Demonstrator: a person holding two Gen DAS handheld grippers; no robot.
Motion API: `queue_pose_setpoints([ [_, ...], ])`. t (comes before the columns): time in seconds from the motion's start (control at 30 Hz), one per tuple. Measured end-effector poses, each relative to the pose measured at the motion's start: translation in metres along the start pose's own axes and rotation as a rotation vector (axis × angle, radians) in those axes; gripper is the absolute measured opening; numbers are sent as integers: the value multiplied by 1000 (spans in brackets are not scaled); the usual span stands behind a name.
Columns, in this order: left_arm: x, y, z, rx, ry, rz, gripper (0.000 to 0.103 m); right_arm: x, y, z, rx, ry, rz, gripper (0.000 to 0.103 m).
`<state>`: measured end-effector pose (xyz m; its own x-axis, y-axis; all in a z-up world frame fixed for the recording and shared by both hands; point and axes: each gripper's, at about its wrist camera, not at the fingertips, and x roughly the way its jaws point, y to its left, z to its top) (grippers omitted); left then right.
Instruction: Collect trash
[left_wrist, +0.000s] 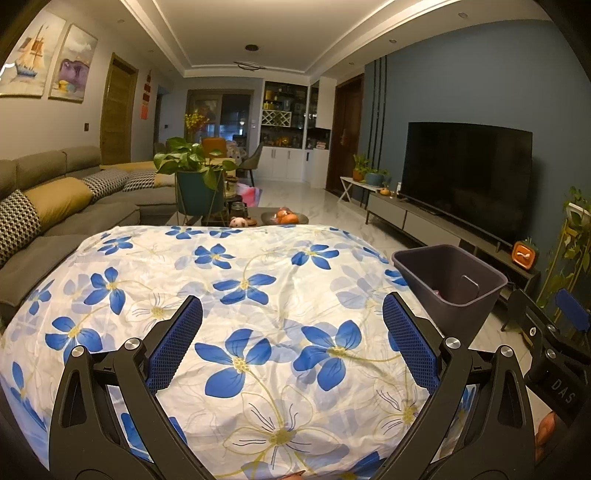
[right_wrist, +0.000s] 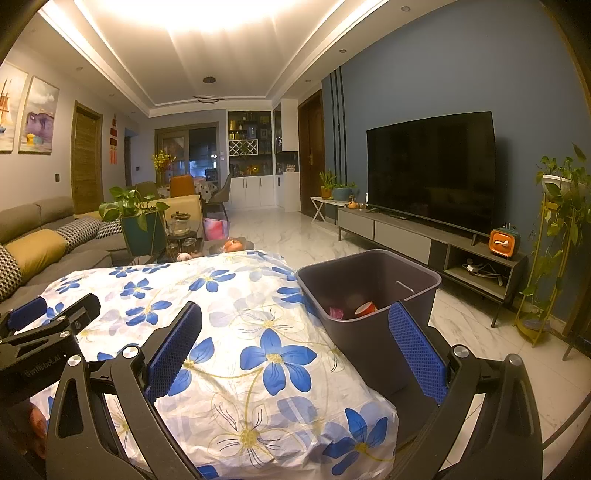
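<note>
Left wrist view: blue-padded fingers (left_wrist: 177, 343) of the left gripper (left_wrist: 291, 343) stand spread wide, released, with nothing between them. Beneath them lies a table under a floral cloth (left_wrist: 236, 295) (white with blue flowers), bare of loose items where visible. A dark trash bin (left_wrist: 436, 295) stands upright just beside the table's right edge, its open mouth facing up; its rectangular rim runs with the long axis away from the camera and slightly rightward. A trace of pink shows inside. The right gripper's (left_wrist: 554, 328) frame enters at the far right edge.

Right wrist view: fingers (right_wrist: 173, 354) of the right gripper (right_wrist: 295, 358) are likewise parted, released, holding nothing. Its right finger (right_wrist: 417, 350) overlaps the near wall of the trash bin (right_wrist: 373, 347), which stands upright on the floor against the cloth-covered table (right_wrist: 221, 306). Inside the bin lie a red cup (right_wrist: 366, 308) (tipped on its side, mouth toward the left) and a pink wrapper (right_wrist: 336, 312), just beside each other. The left gripper (right_wrist: 48, 317) appears at the left edge, over the cloth; its state cannot be told from this view.
</note>
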<state>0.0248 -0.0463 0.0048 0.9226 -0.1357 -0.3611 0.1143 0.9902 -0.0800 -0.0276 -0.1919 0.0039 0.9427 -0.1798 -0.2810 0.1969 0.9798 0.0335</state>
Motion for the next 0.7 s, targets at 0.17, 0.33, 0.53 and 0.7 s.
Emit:
queue_pose_setpoints([
  [0.17, 0, -1, 1, 1, 2, -6, 96, 0, 1, 0, 0, 1, 1, 98],
  [0.33, 2, -4, 2, 6, 4, 10, 96, 0, 1, 0, 1, -1, 0, 98],
  [0.53, 4, -2, 3, -8, 2, 60, 97, 0, 0, 0, 0, 2, 0, 97],
  [0.7, 1, 3, 3, -2, -26, 121, 94, 1, 1, 2, 0, -1, -5, 97],
])
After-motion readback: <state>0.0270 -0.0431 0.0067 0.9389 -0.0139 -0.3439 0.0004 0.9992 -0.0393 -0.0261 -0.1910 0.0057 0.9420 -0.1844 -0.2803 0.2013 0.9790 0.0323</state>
